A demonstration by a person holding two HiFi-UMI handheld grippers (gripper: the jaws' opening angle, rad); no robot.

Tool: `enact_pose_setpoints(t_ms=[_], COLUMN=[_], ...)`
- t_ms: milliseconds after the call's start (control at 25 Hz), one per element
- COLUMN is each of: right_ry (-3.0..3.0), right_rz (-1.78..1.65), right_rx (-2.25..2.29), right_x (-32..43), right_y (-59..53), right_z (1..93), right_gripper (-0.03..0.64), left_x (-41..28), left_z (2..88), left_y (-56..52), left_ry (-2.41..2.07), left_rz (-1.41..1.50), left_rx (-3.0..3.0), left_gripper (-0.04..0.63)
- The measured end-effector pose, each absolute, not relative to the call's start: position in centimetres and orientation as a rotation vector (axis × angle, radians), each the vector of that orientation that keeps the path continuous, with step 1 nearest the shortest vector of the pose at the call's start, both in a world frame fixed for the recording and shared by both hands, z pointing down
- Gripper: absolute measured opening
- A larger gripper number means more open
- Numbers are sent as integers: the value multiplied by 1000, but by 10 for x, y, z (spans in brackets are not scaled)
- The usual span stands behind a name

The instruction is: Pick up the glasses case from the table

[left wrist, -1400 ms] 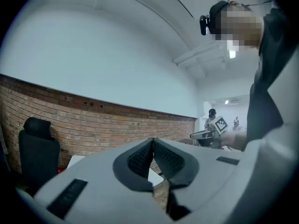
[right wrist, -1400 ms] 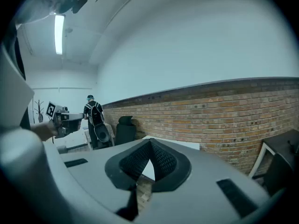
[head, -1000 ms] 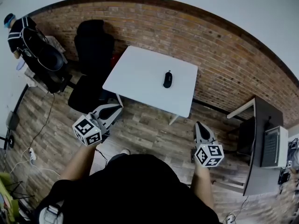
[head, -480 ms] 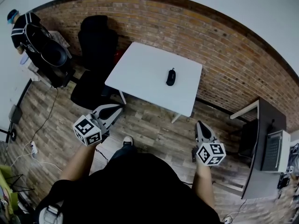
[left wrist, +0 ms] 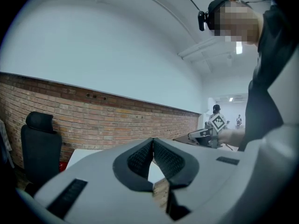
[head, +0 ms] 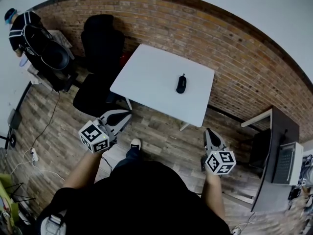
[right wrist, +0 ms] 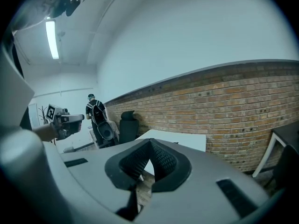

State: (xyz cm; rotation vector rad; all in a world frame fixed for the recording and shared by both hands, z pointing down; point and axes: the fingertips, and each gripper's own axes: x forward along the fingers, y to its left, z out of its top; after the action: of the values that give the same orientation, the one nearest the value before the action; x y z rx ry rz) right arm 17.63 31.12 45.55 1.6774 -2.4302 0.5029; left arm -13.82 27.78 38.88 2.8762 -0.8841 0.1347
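The glasses case (head: 181, 83) lies alone on the white counter (head: 146, 77), toward its right side, so nothing crowds a grasp. The left gripper (head: 125, 114) and right gripper (head: 208, 130) hang well short of it above the floor (head: 161, 141), fingers pressed together on nothing, likely just carried until the reach

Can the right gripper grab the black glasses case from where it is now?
Probably not yet. The right gripper hangs over the wooden floor, short of the white table, and the glasses case lies farther in. Nothing blocks the way, but its jaws are shut.
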Motion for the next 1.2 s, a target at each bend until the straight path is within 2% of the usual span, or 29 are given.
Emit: enact_pose_setpoints(t_ms=[1200], right_ry=[-2285], right_rz=[566], right_rx=[1805], right_x=[145], right_y=[165], right_z=[462], right_gripper=[15], left_x=[-161], left_z=[393], left_y=[81], left_ry=[-703], left_rz=[151], left_rx=[2883], left_gripper=[12])
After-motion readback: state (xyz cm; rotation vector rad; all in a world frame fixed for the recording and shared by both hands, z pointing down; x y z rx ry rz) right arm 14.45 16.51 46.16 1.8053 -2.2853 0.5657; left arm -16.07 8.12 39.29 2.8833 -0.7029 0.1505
